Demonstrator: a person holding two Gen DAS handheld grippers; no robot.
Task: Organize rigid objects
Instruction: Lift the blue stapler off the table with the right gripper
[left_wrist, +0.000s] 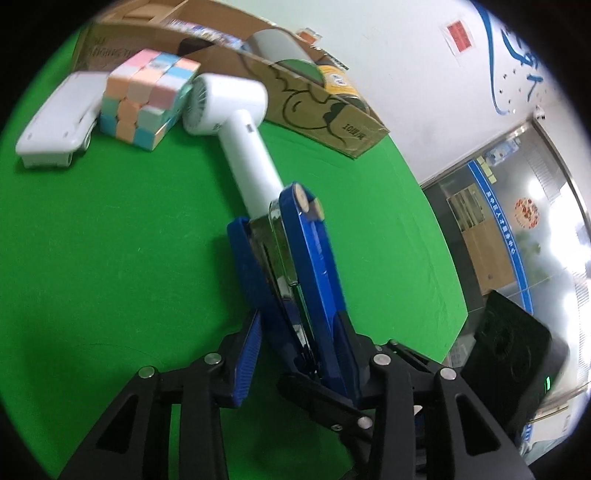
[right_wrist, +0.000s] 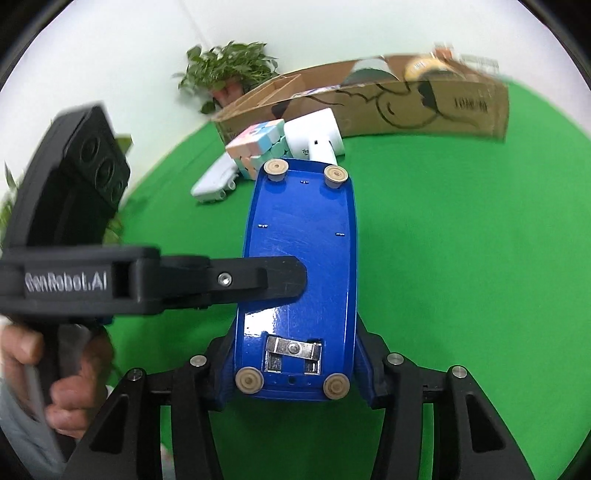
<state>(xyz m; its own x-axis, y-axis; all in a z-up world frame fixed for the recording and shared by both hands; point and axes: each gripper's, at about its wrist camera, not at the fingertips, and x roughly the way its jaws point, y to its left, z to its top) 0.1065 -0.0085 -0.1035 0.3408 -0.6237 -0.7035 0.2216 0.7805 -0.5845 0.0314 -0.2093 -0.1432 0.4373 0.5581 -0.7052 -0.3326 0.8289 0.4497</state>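
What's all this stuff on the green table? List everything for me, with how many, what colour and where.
stapler: one, blue, turned bottom-up, held between both sets of jaws
handheld fan: one, white, lying on the cloth by the box
puzzle cube: one, pastel, beside the fan's head
toy car: one, white, next to the cube
cardboard box: one, brown, open, at the cloth's far edge, some items inside
table cloth: one, green, under everything
potted plant: one, green, behind the box
hand: one, gripping the left tool's handle
left gripper: one, black with blue pads, clamped on the stapler
right gripper: one, black with blue pads, clamped on the stapler's near end
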